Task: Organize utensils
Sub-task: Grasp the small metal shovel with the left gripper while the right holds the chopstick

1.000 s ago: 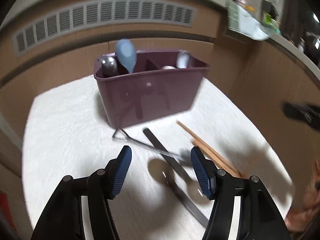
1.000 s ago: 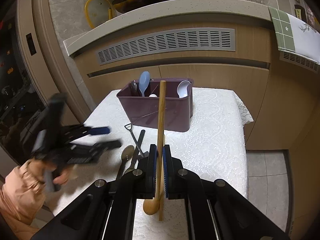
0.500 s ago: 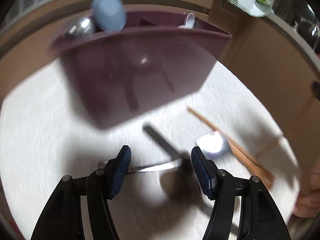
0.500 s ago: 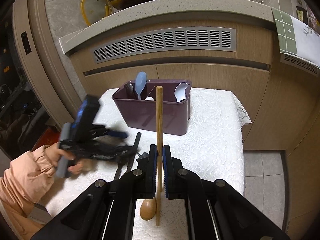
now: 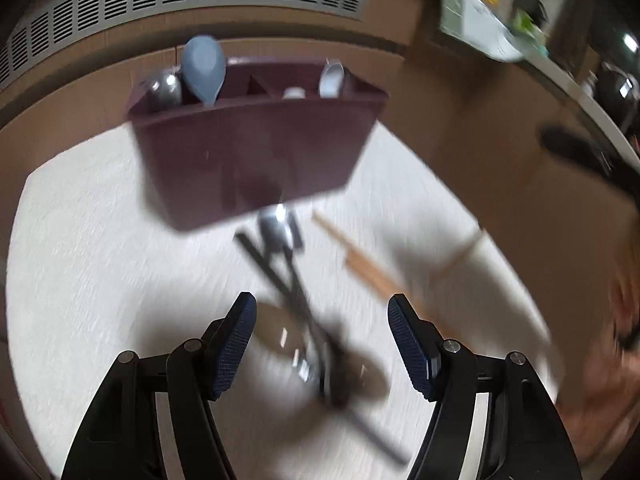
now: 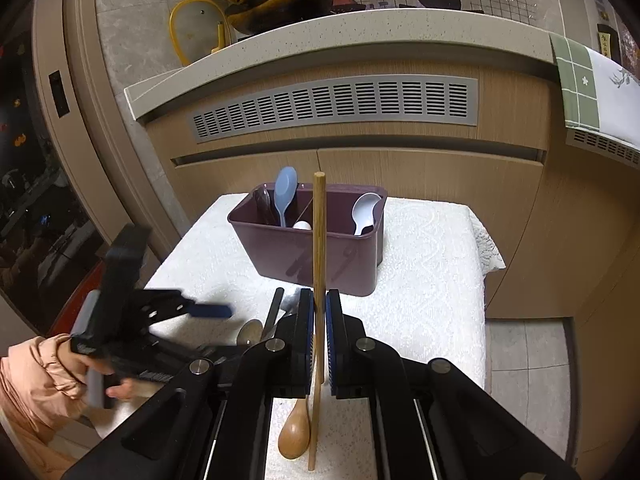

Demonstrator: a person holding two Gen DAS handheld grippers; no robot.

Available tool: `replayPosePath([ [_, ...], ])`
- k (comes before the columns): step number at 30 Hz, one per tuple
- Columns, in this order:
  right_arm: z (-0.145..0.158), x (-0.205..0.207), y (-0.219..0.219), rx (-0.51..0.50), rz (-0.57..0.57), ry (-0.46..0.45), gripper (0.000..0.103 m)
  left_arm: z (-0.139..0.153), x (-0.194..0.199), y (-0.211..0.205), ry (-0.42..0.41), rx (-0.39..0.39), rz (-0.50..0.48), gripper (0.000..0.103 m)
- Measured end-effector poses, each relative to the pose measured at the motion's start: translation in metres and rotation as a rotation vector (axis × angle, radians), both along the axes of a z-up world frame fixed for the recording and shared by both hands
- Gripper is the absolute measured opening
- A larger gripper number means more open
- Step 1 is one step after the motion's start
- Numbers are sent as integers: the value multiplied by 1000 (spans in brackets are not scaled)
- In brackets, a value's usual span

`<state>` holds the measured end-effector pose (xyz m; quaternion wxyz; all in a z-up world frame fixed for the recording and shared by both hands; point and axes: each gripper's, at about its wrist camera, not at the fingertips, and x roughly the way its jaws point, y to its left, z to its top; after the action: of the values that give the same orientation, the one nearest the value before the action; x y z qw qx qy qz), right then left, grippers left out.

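A purple caddy (image 5: 256,160) (image 6: 316,256) stands on the white tablecloth (image 6: 424,280) and holds a blue spoon (image 6: 285,194), a white spoon (image 6: 364,210) and a dark metal one (image 5: 162,88). My left gripper (image 5: 320,340) is open and empty above a heap of metal utensils (image 5: 288,280) in front of the caddy; it also shows in the right wrist view (image 6: 168,320). My right gripper (image 6: 319,336) is shut on a wooden chopstick (image 6: 319,240), held upright before the caddy. A wooden spoon (image 6: 296,432) lies below it.
A wooden chopstick (image 5: 360,264) lies on the cloth right of the metal heap. A wooden cabinet with a grey vent (image 6: 332,108) stands right behind the table. The table's right edge (image 6: 486,280) drops to a tiled floor.
My left gripper pushed in close to the caddy, then drew back over the metal utensils. My right gripper has risen slightly with the chopstick still in it.
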<state>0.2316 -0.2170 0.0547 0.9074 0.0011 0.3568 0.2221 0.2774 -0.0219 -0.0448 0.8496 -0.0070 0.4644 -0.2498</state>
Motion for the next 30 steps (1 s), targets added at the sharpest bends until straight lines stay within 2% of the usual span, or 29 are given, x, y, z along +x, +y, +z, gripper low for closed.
replayPosePath([
  [1, 0, 0, 0, -8, -3, -6, 6, -3, 8, -5, 1, 9, 13, 69],
  [4, -1, 1, -1, -20, -2, -9, 6, -17, 35, -28, 1, 134, 122, 68],
  [6, -2, 1, -4, -18, 4, -10, 6, -27, 52, -34, 16, 158, 191, 67],
  [8, -3, 2, -7, -21, 1, -18, 6, -32, 63, -40, 9, 177, 214, 66],
  [10, -4, 3, -11, -9, 6, -17, 6, -36, 68, -46, -7, 208, 227, 59],
  [12, -4, 5, -15, 2, 3, -17, 6, -40, 69, -49, -33, 239, 214, 36],
  [16, -2, 6, -16, 27, 12, -15, 6, -37, 52, -41, -59, 217, 200, 33],
  [18, -1, 5, -13, 31, 18, -15, 6, -28, 31, -33, -102, 191, 194, 33],
  [23, 0, 0, -4, 20, 42, -9, 6, 5, -23, -7, -230, 132, 223, 33],
  [27, 1, -3, 1, 14, 45, 0, 6, 32, -50, 11, -296, 74, 246, 33],
  [30, 7, -3, 3, 25, 42, -5, 6, 47, -52, 17, -341, 39, 253, 33],
])
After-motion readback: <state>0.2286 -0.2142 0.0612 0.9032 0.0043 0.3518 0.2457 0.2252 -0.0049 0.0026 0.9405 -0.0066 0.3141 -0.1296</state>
